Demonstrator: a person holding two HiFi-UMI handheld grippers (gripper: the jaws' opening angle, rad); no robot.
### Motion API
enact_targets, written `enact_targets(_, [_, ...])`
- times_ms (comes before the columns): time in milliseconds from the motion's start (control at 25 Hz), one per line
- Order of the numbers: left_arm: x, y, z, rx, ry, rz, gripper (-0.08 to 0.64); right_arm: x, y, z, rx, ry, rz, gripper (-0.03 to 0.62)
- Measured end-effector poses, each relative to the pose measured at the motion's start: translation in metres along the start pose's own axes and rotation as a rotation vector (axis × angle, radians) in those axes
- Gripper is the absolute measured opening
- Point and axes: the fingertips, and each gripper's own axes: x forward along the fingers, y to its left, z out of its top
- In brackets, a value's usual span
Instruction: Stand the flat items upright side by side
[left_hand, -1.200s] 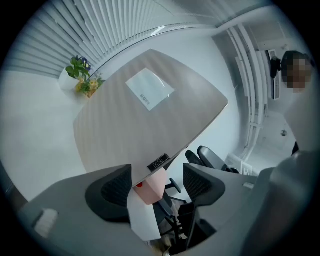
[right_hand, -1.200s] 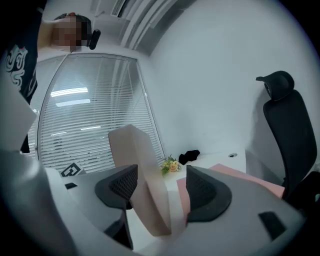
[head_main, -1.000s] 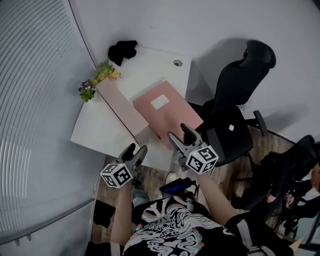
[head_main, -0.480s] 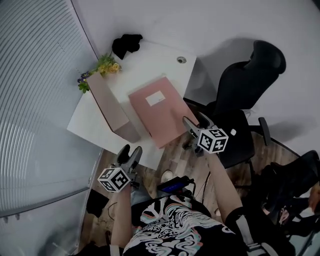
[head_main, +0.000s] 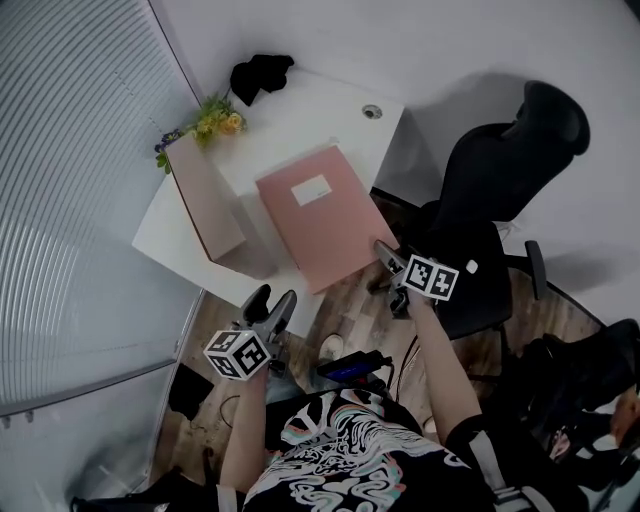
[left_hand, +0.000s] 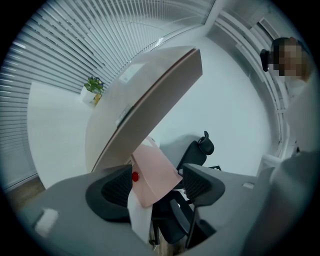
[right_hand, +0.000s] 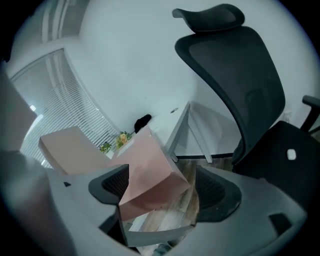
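A beige folder (head_main: 205, 210) stands on its edge at the left of the white table (head_main: 300, 125). A pink folder (head_main: 325, 225) lies flat beside it, and its near corner sticks out over the table's front edge. My right gripper (head_main: 390, 265) is at that corner. In the right gripper view the pink folder (right_hand: 150, 175) reaches in between the jaws of the right gripper (right_hand: 160, 187), which have just been opening and do not press on it. My left gripper (head_main: 272, 303) hangs open and empty below the table's front edge. In its own view the left gripper (left_hand: 157, 182) points up at the beige folder (left_hand: 145, 100).
A black office chair (head_main: 490, 190) stands close to the right of the table. A small potted plant (head_main: 215, 122) and a black bundle (head_main: 260, 72) sit at the table's far end. Window blinds (head_main: 70, 200) run along the left. Wooden floor lies below the grippers.
My right gripper has swung right and down to the pink folder's near corner, and its jaws stand wider. The left gripper has drifted a little. Both folders keep their places.
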Motion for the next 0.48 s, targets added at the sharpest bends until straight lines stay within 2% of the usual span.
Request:
enact_targets(280, [0.013, -0.004, -0.008, 0.008, 0.029, -0.003, 0.299, 0.014, -0.005, -0.015, 0.082, 0.049, 0.041, 0.409])
enact_targets(480, [0.019, -0.005, -0.008, 0.008, 0.038, -0.005, 0.298, 0.019, -0.006, -0.022, 0.255, 0.084, 0.138, 0.415])
